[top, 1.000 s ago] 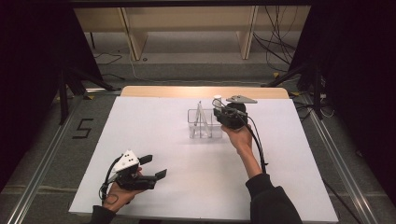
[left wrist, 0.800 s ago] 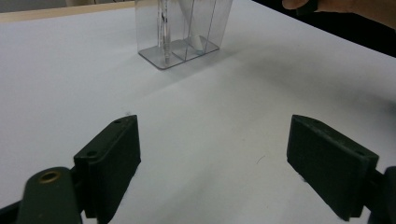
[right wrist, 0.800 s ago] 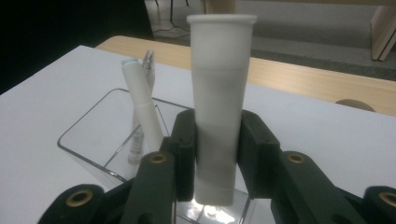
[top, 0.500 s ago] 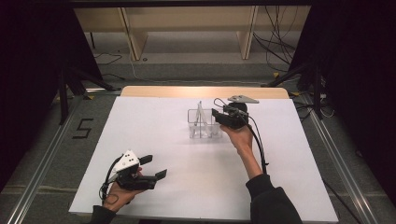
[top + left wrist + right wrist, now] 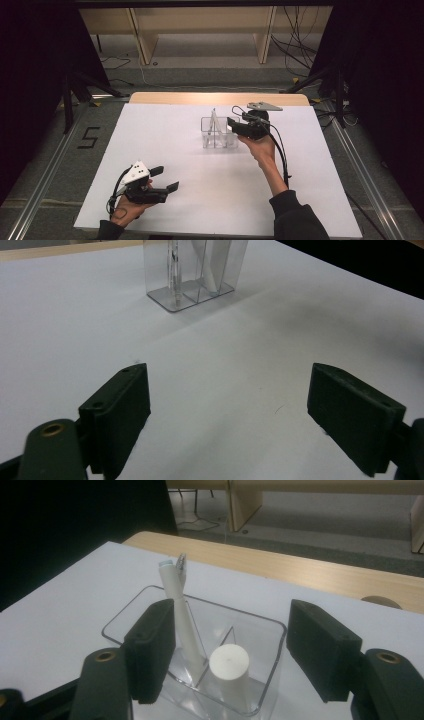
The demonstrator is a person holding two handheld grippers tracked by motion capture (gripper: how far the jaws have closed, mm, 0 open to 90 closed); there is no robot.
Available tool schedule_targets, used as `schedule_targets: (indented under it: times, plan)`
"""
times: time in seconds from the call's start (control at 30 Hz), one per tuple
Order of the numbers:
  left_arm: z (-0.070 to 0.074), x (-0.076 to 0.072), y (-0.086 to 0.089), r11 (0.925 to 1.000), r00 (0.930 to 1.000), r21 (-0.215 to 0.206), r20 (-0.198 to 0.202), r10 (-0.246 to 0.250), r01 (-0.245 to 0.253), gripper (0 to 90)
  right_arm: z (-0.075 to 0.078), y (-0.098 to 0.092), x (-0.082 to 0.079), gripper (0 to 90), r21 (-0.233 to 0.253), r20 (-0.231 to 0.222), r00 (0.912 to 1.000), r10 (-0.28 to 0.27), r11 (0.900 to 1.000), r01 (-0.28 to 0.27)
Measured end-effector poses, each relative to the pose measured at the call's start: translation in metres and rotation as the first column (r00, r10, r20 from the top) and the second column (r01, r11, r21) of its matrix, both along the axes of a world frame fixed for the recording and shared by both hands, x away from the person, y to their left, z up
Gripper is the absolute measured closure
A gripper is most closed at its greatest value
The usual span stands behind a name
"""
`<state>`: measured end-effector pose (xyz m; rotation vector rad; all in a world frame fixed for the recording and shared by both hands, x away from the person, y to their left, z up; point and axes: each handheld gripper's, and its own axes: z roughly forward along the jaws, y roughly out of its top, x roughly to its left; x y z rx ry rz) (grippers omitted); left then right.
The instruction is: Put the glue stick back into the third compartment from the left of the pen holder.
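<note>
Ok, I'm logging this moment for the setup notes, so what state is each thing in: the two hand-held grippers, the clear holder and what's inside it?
Left hand-held gripper: open, empty, low over the white table.
Right hand-held gripper: open, empty, just above the holder.
Clear holder: upright, divided into compartments.
Toothbrush: leaning in a compartment, head up.
White tube: standing in the holder, cap up.

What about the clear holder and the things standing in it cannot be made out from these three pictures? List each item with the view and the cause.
- Right gripper view: the clear holder's near left corner and the toothbrush's lower handle sit behind the right tool's jaw.
- Left gripper view: the holder's top is cut off by the upper edge.
- High view: the white cap is too small to identify.
</note>
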<state>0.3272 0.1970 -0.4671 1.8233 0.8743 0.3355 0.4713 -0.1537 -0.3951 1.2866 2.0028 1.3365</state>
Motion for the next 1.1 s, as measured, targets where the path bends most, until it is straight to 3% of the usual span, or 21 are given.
schedule_targets:
  times: [0.17, 0.3, 0.8, 1.1]
  plan:
    - [0.000, 0.000, 0.000, 1.0000, 1.0000, -0.002, -0.003, -0.007, 0.007, 16.8, 0.003, -0.003, -0.011, 31.5, 0.016, 0.014, 0.9997, 0.019, 1.000, -0.019]
    - [0.000, 0.000, -0.001, 0.9999, 0.9999, 0.000, -0.007, -0.011, 0.011, 16.7, 0.002, -0.006, -0.020, 29.0, 0.052, -0.007, 0.9987, 0.051, 0.997, -0.050]
    - [0.000, 0.000, -0.002, 0.9999, 0.9998, 0.003, -0.011, -0.014, 0.014, 16.7, -0.007, -0.018, -0.061, 26.5, 0.055, 0.044, 0.9955, 0.084, 0.995, -0.086]
    - [0.000, 0.000, -0.003, 0.9998, 0.9997, 0.002, -0.015, -0.018, 0.018, 16.7, -0.013, -0.025, -0.083, 25.9, 0.067, 0.052, 0.9922, 0.113, 0.991, -0.117]
